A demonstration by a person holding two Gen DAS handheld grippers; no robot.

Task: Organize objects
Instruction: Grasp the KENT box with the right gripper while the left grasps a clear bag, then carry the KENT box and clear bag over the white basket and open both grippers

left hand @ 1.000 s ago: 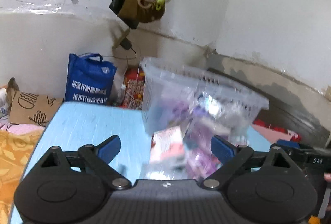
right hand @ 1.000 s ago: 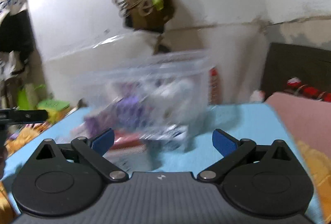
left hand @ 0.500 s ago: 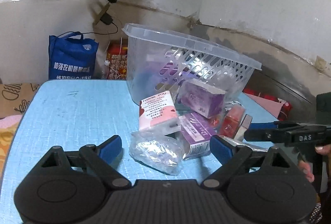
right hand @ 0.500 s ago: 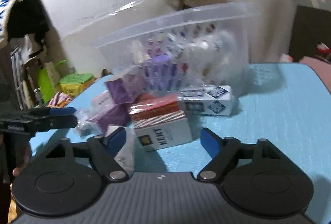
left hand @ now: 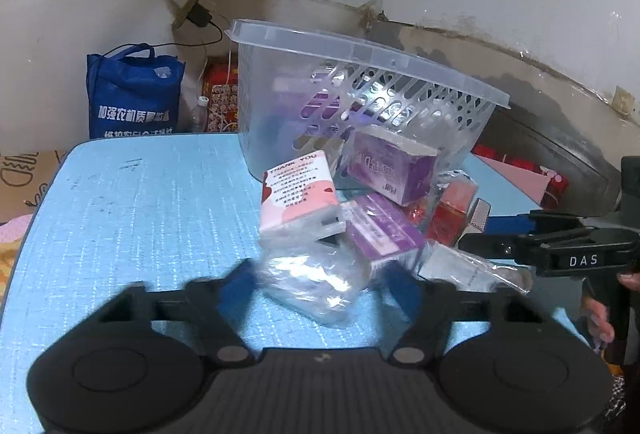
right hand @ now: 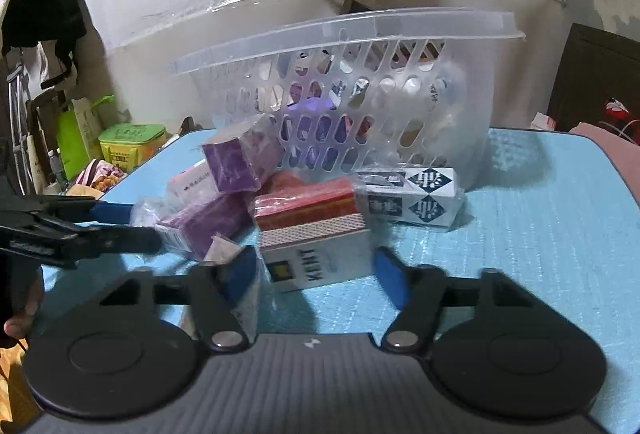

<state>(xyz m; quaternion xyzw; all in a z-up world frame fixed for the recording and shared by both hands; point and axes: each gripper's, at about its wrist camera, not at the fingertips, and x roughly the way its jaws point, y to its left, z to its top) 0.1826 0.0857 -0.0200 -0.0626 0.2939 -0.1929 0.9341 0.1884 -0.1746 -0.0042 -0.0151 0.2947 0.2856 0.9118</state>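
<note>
We hold the left gripper (left hand: 324, 284) angled down toward the bench (left hand: 140, 201), and its jaws have just been closing; the blue pads (left hand: 244, 280) are blurred, so whether they press on the clear plastic packet (left hand: 312, 284) between them we cannot tell. Our right gripper (right hand: 316, 266) tilts down likewise, its jaws also just closing around the white KENT box (right hand: 320, 266), contact unclear. Fingers of our right hand (left hand: 600, 314) wrap its handle.

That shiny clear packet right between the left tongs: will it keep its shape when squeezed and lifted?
Probably not. The clear packet looks like crinkled, glossy film, so it may dent and slip. It looks light. The left tongs have just been closing around it; whether the blurred pads press yet is unclear.
</note>
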